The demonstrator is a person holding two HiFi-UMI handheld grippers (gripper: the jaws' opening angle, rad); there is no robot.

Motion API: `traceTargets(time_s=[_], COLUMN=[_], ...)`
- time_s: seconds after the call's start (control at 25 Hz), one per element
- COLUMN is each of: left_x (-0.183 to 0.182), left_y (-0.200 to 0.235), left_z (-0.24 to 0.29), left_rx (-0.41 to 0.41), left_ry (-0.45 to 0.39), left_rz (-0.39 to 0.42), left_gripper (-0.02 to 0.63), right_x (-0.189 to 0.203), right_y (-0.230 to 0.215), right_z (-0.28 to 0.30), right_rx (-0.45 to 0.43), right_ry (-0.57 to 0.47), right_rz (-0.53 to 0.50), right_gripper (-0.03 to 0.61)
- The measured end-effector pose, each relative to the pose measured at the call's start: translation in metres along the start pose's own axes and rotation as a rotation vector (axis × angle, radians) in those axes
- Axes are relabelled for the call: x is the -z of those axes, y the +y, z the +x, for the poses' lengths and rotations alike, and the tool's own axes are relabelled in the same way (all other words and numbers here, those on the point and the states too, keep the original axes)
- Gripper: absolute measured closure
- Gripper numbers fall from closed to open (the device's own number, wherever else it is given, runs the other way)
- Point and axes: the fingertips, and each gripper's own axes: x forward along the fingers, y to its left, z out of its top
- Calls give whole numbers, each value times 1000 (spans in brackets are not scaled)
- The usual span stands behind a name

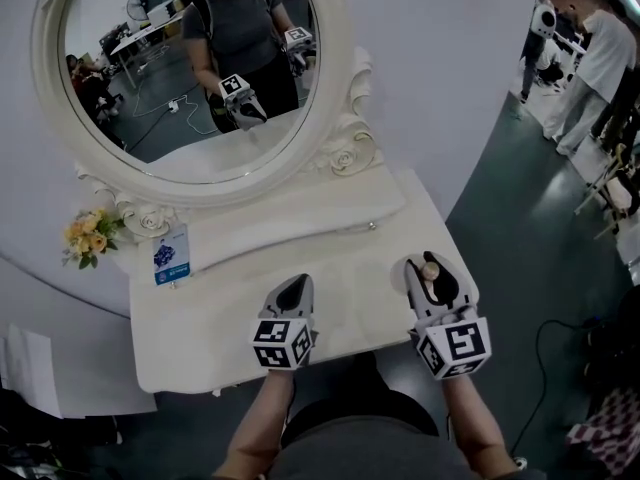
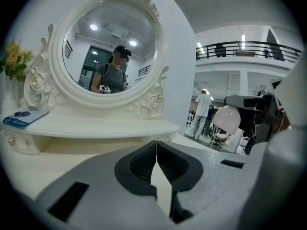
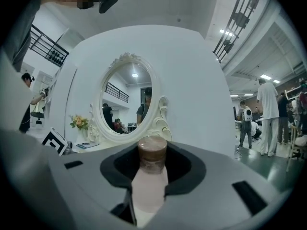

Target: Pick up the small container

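The small container (image 3: 149, 176) is a pale pink bottle with a brown cap, and it stands between the jaws of my right gripper (image 3: 152, 164), which is shut on it. Seen from the head camera, the container (image 1: 430, 269) shows at the tip of the right gripper (image 1: 433, 286), above the right end of the white dressing table (image 1: 200, 318). My left gripper (image 1: 293, 298) hovers over the table's middle front. Its jaws (image 2: 156, 159) meet at the tips and hold nothing.
A large oval mirror (image 1: 190, 78) in an ornate white frame stands at the back of the table. Yellow flowers (image 1: 88, 236) and a blue card (image 1: 171, 255) sit at the left. People (image 1: 590, 63) stand on the floor to the right.
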Motion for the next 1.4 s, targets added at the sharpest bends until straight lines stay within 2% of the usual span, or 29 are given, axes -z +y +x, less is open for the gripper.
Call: traceTargets(time_s=[1.4], left_x=[-10], left_y=[-14], left_z=[-7], left_rx=[6], left_ry=[-30], left_rz=[19], left_gripper=[606], right_x=[-19], right_y=[-9], right_z=[-25], right_rx=[40], right_ry=[-51], right_rz=[25], right_gripper=[443])
